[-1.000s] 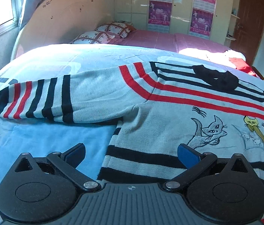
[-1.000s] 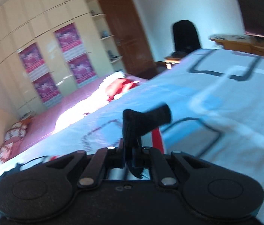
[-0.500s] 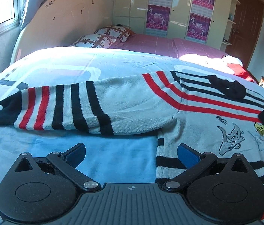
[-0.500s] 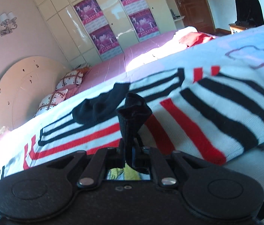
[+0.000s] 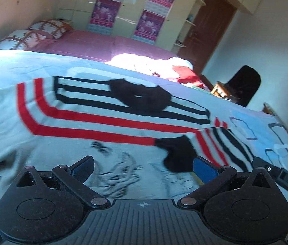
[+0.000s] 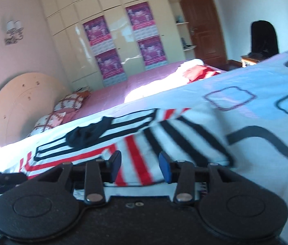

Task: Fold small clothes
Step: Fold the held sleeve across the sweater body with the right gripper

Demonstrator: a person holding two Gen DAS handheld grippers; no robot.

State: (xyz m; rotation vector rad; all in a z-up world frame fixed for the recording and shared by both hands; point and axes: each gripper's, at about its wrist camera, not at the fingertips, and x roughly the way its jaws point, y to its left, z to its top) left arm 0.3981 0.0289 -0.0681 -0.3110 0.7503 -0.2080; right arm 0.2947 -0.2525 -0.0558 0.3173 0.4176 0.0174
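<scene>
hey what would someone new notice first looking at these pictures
The striped sweater in red, black and white lies spread over the pale blue bed cover, its right sleeve folded in across the chest. Both hand-held grippers, left and right, hover open above it.

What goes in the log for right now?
sweater: flat on bed | right sleeve: folded in | left gripper: open | right gripper: open
</scene>
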